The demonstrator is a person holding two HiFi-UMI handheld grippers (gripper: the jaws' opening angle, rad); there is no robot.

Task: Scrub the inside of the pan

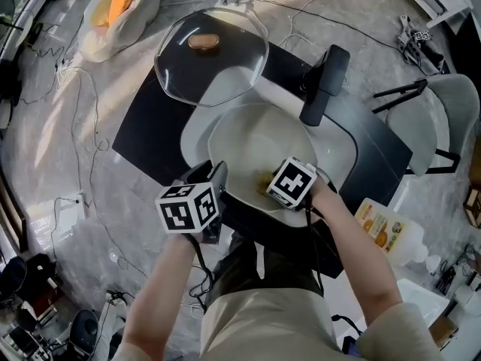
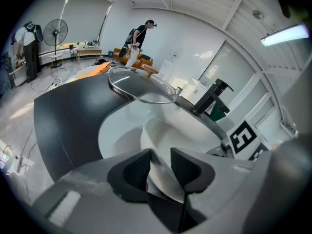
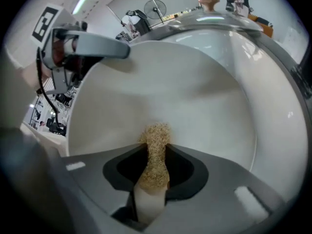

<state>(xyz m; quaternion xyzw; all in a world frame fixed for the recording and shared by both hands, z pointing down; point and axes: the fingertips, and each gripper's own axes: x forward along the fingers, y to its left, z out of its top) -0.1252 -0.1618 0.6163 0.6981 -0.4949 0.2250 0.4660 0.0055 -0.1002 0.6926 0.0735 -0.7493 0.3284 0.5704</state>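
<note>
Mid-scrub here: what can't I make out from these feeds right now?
1. Pan floor under the scrub sponge: the sponge covers it in the right gripper view, and the marker cube on the right gripper covers it in the head view.
2. Near pan rim below the left gripper: hidden by that gripper's body in the left gripper view.
3. Bottle label: too small to read in the head view.

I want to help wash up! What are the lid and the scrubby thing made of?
Lid: looks like clear, shiny glass; the dark mat shows through it. Scrubby thing: tan, rough, tangled fibres, perhaps loofah or a scouring pad.
</note>
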